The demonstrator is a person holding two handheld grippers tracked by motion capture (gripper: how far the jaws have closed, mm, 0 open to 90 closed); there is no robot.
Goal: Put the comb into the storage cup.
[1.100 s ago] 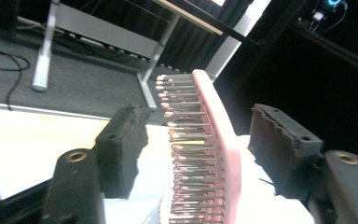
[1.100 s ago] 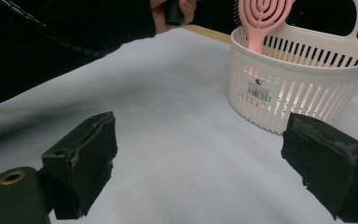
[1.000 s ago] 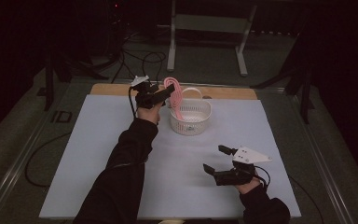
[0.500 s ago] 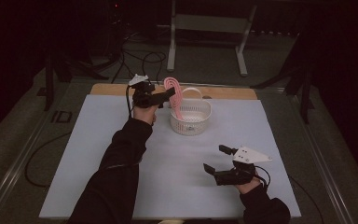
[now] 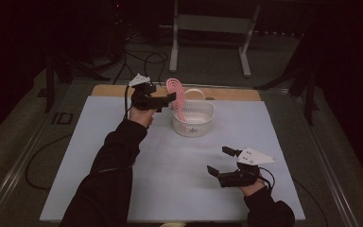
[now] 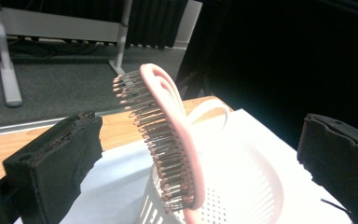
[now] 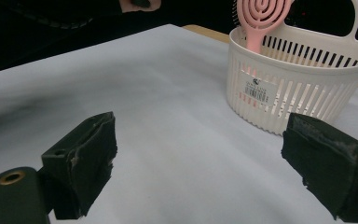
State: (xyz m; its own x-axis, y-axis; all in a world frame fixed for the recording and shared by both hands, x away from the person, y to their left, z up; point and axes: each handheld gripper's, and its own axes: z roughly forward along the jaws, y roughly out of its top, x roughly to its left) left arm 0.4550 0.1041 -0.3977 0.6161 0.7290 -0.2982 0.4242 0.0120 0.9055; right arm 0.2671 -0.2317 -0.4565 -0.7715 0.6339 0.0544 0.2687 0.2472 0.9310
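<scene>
Pink brush [image 5: 175, 96] stands handle-down in the basket [image 5: 194, 124], leaning on its rim. Left gripper [image 5: 166, 100] has just opened its fingers beside it, nothing gripped; release looks done, withdrawal next. Right gripper [image 5: 220, 161] rests open on the surface [image 5: 123, 156].

Black sleeves run down both forearms to the wrists. Each hand carries a black tool: the left gripper [image 5: 163, 100] and the right gripper [image 5: 219, 162], each topped by a pale grey three-cornered plate and trailing a thin dark cable. Jaw pads are worn, ragged black foam; a brass-ringed hole sits beside one.
</scene>
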